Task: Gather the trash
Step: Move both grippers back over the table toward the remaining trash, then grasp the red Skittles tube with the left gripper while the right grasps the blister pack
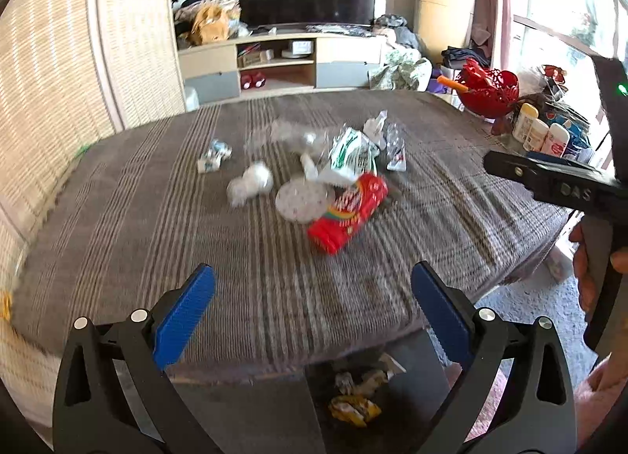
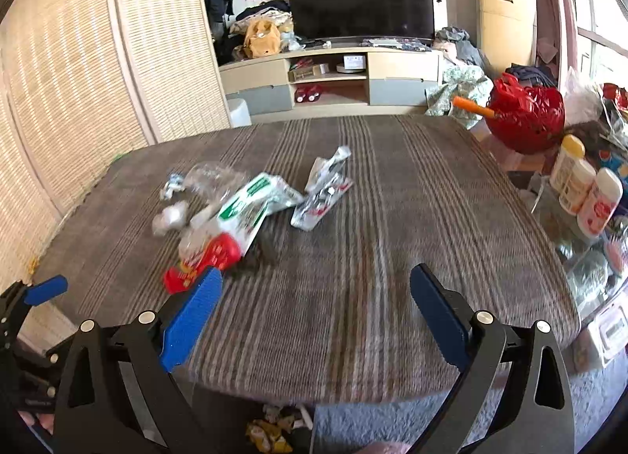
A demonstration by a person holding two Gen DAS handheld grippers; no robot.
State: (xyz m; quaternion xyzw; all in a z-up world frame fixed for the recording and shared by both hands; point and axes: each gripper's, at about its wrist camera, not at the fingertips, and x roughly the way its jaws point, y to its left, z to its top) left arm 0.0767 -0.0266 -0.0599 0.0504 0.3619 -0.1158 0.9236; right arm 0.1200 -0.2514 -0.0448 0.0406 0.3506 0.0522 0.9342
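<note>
Trash lies on a striped brown cloth over a table. A red snack bag lies nearest, beside a white round lid. A green-and-white wrapper, silver wrappers, crumpled white paper and clear plastic lie around them. My left gripper is open and empty above the near table edge. My right gripper is open and empty, right of the red bag. The right gripper's body shows at the left view's right edge.
A dark bin holding yellow and white wrappers stands on the floor under the near table edge. A red basket and white bottles crowd the right side. A woven screen stands at the left.
</note>
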